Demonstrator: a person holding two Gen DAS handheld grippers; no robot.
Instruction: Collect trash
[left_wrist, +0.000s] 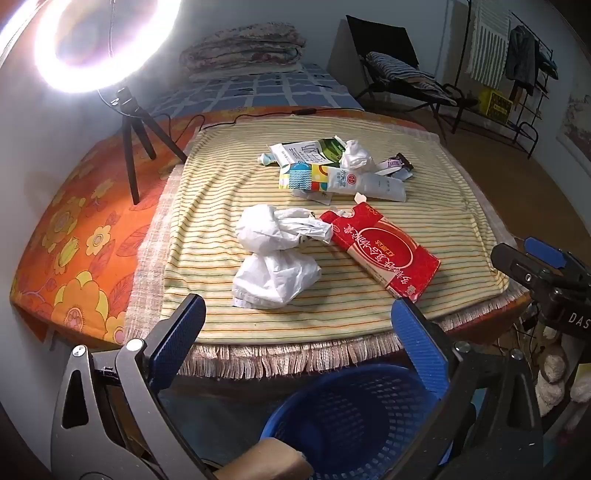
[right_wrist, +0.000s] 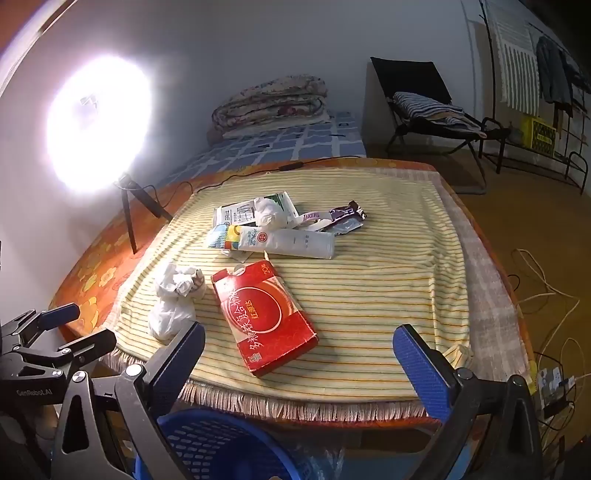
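Blue basket (left_wrist: 351, 417) below fringed edge (unobstructed)

A ring light (left_wrist: 99, 40) on a small tripod at the upper left is the main light source, and it is blown out to pure white in both views, with a hazy halo spreading over the wall (right_wrist: 258, 44) around it. The striped cloth (left_wrist: 369, 295) near it is evenly lit and sharp, with soft shadows beside the trash. The right side of the room falls dim. Fisheye distortion bends straight edges, and the corners go black.
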